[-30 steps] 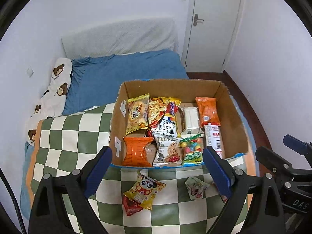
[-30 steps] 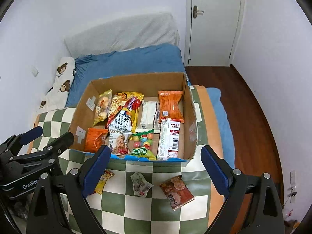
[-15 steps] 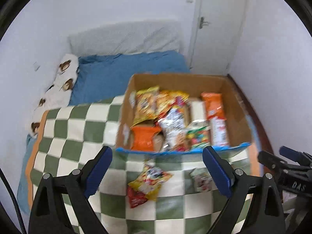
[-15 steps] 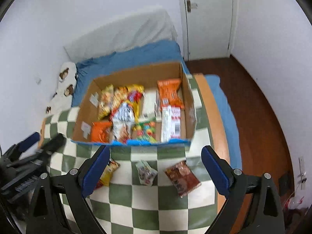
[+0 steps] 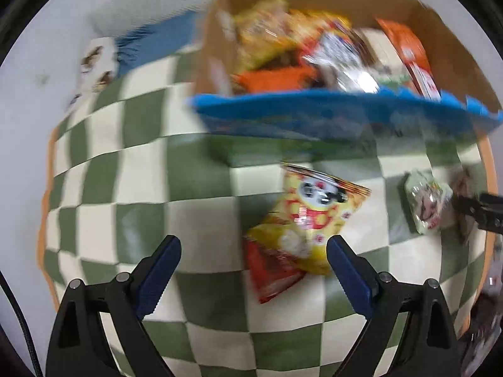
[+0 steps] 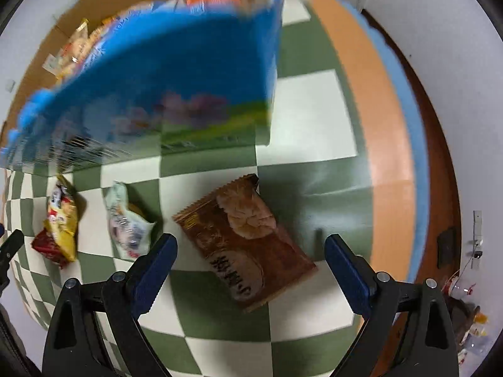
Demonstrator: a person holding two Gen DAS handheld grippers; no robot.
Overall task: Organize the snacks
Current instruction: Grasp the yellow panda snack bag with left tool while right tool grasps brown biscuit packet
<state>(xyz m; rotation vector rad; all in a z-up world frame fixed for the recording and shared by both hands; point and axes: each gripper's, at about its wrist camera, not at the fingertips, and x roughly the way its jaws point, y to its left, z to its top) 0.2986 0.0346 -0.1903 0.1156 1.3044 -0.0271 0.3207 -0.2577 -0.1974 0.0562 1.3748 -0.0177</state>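
Bare checkered blanket (image 5: 195, 220) lies left of packets; box wall (image 6: 176, 72) blocks beyond.

Both views motion-blurred. Snacks inside the cardboard box (image 5: 456, 62) are smeared, labels unreadable. Print on box's blue front (image 6: 188, 72) too blurred to make out. Red packet (image 5: 273, 270) mostly hidden under yellow panda bag (image 5: 311, 216). Right claw (image 5: 481, 210) cut off by left-wrist frame edge, covering part of a brown packet (image 5: 465, 182). Pale green packet (image 6: 125, 223) text illegible. Brown packet's print smeared too.
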